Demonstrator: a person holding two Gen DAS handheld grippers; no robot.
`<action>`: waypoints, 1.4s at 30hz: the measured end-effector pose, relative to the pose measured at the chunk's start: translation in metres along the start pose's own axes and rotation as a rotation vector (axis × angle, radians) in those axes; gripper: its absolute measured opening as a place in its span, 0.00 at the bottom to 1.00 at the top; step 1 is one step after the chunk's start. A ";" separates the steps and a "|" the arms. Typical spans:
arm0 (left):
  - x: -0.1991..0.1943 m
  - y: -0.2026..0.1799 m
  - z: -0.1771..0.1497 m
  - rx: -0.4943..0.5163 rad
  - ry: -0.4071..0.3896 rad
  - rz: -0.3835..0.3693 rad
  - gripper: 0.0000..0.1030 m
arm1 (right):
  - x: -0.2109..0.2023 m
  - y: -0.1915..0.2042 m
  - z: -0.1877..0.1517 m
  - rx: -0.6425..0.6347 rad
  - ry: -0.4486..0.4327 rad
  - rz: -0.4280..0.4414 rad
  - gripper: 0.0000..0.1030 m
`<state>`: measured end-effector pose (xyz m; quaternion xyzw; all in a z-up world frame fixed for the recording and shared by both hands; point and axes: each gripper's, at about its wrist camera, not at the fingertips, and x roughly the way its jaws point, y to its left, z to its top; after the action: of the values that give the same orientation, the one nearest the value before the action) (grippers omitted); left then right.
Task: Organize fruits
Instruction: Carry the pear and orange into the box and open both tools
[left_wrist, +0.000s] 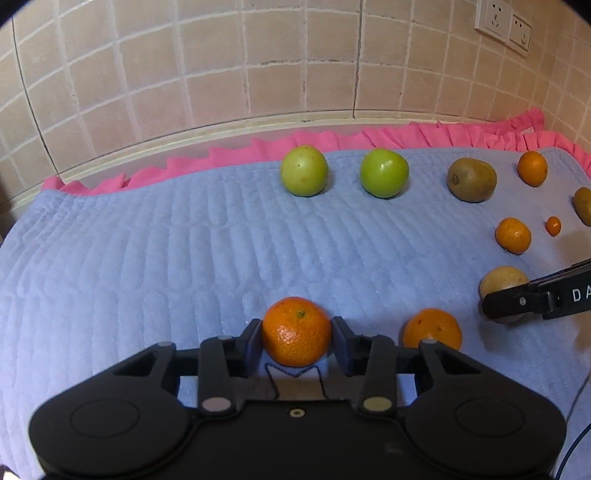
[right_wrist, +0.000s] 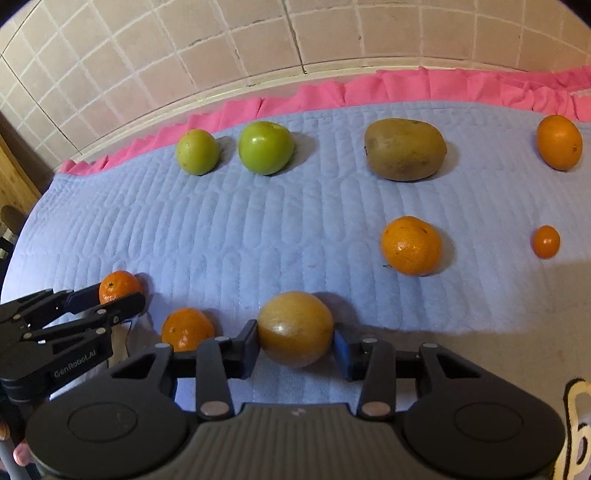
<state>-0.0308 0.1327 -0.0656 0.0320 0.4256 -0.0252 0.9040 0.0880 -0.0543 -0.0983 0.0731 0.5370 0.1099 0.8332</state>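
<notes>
My left gripper (left_wrist: 296, 338) is shut on a mandarin (left_wrist: 296, 331) low over the blue quilted mat (left_wrist: 166, 258); it also shows in the right wrist view (right_wrist: 118, 293). My right gripper (right_wrist: 295, 341) is shut on a yellow round fruit (right_wrist: 294, 328), which also shows in the left wrist view (left_wrist: 504, 282). A second mandarin (left_wrist: 432, 328) lies just right of the left gripper. Two green apples (left_wrist: 304, 170) (left_wrist: 384, 172) and a kiwi (left_wrist: 471, 180) stand in a row at the back.
More mandarins (right_wrist: 411, 245) (right_wrist: 559, 142), a tiny kumquat (right_wrist: 545, 241) and another brown fruit (left_wrist: 584, 205) lie at the right. A pink ruffle (left_wrist: 332, 142) edges the mat below the tiled wall (left_wrist: 258, 74). A power socket (left_wrist: 504, 24) sits upper right.
</notes>
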 end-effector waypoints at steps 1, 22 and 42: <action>-0.003 0.000 0.000 -0.004 -0.007 -0.001 0.46 | -0.002 -0.001 -0.001 0.005 -0.005 0.000 0.42; -0.080 -0.138 0.082 0.283 -0.289 -0.235 0.46 | -0.159 -0.107 -0.027 0.254 -0.286 -0.117 0.41; -0.042 -0.449 0.121 0.657 -0.018 -0.808 0.46 | -0.268 -0.318 -0.142 0.688 -0.375 -0.418 0.42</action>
<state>0.0026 -0.3241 0.0280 0.1472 0.3657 -0.5046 0.7681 -0.1151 -0.4312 0.0024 0.2547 0.3851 -0.2614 0.8476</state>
